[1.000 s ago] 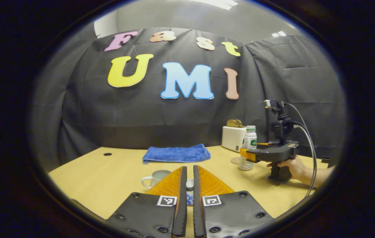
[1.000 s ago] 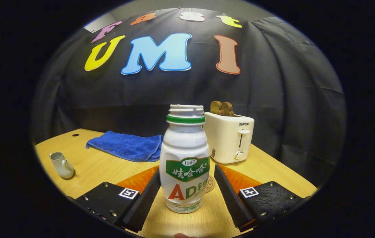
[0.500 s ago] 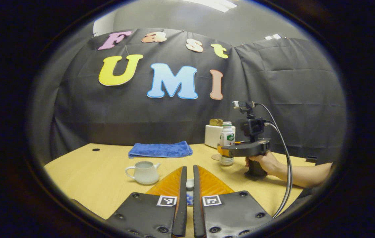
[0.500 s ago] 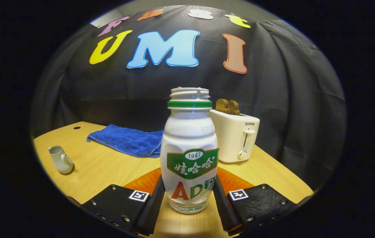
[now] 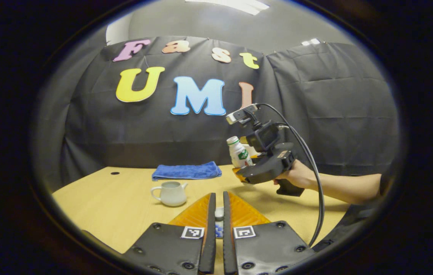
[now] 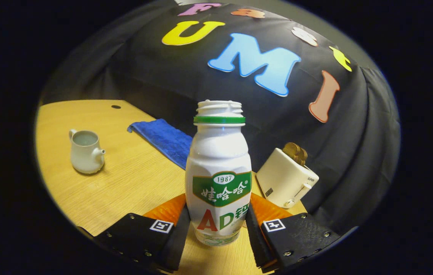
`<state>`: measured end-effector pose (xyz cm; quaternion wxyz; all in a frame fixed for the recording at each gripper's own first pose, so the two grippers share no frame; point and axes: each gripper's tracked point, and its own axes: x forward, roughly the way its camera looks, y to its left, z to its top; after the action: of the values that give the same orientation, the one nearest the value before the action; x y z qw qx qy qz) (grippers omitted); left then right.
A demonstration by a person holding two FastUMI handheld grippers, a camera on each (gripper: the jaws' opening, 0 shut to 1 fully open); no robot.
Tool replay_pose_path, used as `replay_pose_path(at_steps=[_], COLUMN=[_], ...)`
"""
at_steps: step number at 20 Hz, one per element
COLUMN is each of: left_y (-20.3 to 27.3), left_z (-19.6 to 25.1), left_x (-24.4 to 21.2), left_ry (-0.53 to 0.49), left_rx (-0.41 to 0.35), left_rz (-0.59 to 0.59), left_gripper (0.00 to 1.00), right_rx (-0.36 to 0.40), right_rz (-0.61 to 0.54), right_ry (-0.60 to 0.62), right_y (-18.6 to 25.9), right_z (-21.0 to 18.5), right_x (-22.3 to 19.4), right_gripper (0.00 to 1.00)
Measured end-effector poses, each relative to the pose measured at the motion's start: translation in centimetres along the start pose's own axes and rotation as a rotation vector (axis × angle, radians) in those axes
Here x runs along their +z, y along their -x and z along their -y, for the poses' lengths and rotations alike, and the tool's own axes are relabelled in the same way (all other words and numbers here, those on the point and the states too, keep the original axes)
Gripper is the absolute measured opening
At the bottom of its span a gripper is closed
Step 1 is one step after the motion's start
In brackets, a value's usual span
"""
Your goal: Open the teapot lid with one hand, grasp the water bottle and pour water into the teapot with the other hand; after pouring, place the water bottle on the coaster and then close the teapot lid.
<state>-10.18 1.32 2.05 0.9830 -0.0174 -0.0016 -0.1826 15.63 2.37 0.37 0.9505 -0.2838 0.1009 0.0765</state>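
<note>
A white, green-labelled water bottle (image 6: 218,172) with no cap sits between the fingers of my right gripper (image 6: 218,214), which is shut on it. In the left gripper view that right gripper (image 5: 241,173) holds the bottle (image 5: 238,152) above the table, tilted left, to the right of the teapot. The white teapot (image 5: 170,193) stands on the table with its top open; it is at the left in the right gripper view (image 6: 84,152). My left gripper (image 5: 216,196) is shut on the small white teapot lid (image 5: 219,213), held in front of the teapot and to its right.
A folded blue towel (image 5: 186,171) lies at the back of the wooden table (image 5: 105,206). A cream toaster (image 6: 287,177) with toast in it stands behind the bottle at the right. A person's hand (image 5: 296,175) and forearm hold the right gripper, with a cable looping down.
The right gripper closed on the bottle, lifted it off the table and carried it left towards the teapot, tilting. The left gripper has drawn away from the teapot with the lid.
</note>
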Motion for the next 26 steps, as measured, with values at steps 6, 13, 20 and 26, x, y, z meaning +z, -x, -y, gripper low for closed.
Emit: replay_pose_path(at_steps=[6, 13, 20, 26], left_y=[0.9, 1.6, 1.3, 1.6], left_z=[0.5, 1.1, 1.4, 1.4], left_x=[0.0, -0.5, -1.3, -1.0], left_ry=[0.000, -0.019, -0.034, -0.057], left_rx=[-0.006, -0.023, -0.025, -0.025], left_rz=[0.021, 0.011, -0.016, -0.010], left_gripper=[0.19, 0.19, 0.19, 0.18], right_rx=[-0.012, -0.024, -0.084, -0.110], right_rz=[0.070, 0.075, 0.125, 0.151], right_ry=[0.325, 0.516, 0.803, 0.928], right_y=[-0.2, -1.7, -2.3, -2.8], right_z=[-4.1, -6.3, -7.8, -8.9], right_x=[3.4, 4.8, 6.3, 7.2], right_gripper=[0.71, 0.71, 0.71, 0.71])
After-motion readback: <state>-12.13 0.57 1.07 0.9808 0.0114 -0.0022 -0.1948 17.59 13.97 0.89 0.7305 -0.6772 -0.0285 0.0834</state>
